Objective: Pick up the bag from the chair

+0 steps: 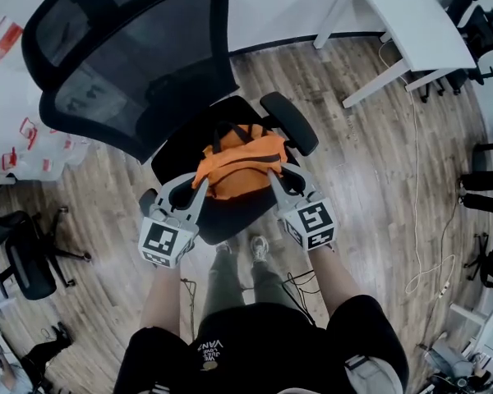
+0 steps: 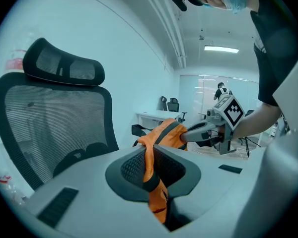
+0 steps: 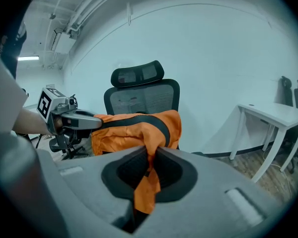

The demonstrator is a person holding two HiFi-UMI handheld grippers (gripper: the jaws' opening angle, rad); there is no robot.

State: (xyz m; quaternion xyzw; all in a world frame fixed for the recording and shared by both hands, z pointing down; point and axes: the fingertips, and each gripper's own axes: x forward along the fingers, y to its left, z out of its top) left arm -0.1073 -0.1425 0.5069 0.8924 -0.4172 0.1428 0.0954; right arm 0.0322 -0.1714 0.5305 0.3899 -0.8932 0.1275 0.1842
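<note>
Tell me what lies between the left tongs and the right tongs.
The orange bag spans the stretch, its fabric pinched in the left tongs and the right tongs; the head view shows it.

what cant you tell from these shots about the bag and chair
- Whether the orange bag is clear of the seat: head view, the bag covers its own underside; the left gripper and right gripper block it in their own views.
- Chair base: head view, hidden under the seat.
- Bag's zip or print: too small or folded away in every view.
</note>
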